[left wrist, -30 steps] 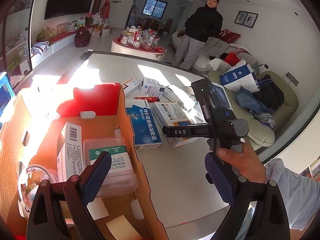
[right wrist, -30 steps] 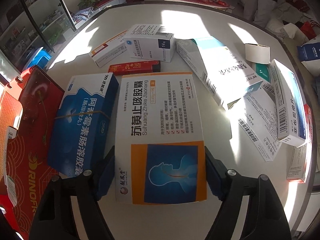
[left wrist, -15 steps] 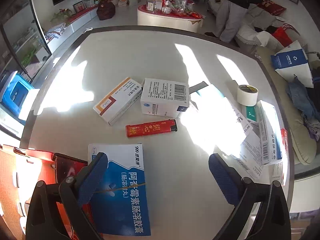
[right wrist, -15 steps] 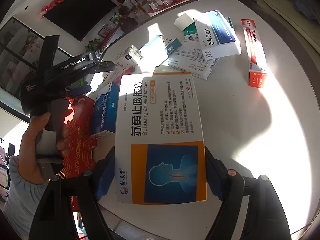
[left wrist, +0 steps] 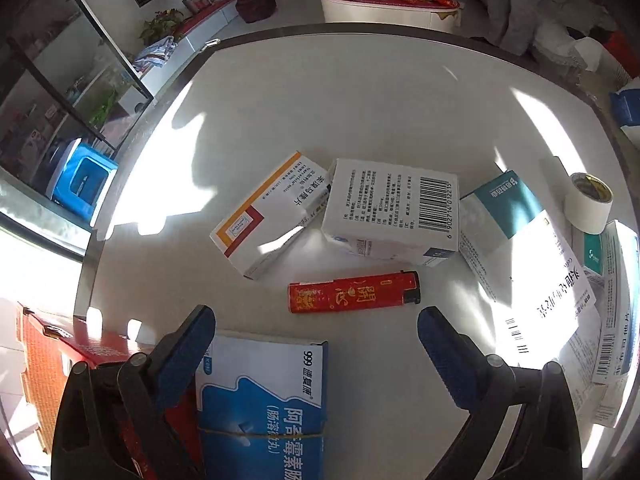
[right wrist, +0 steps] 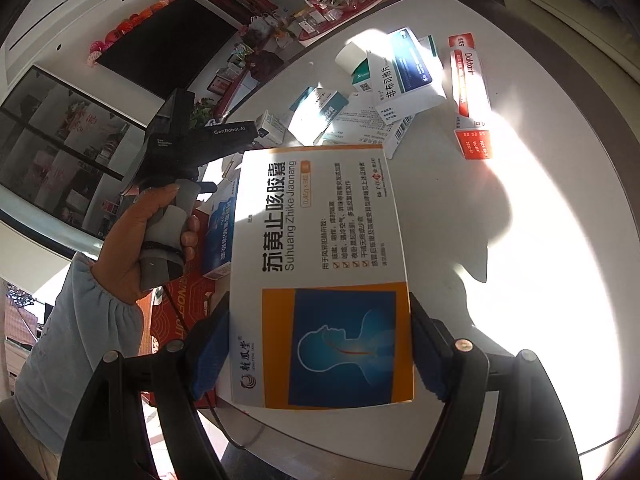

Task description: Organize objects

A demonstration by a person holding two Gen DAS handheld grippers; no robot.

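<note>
Right, the right claw [right wrist: 320, 344] is clamped on the orange-and-white medicine box [right wrist: 324, 276], held up at centre frame above the tabletop [right wrist: 520, 280]. Over in the left wrist view, the left claw [left wrist: 316, 344] gapes wide with nothing in it, low in the frame. Just above it lies the red lighter [left wrist: 354, 292]; the blue box [left wrist: 264, 408] sits bottom centre, beside the red carton [left wrist: 44, 360] at lower left.

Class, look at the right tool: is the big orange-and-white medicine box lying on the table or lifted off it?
Lifted. The medicine box is clamped between the right tool's blue pads, with the table below it.
</note>
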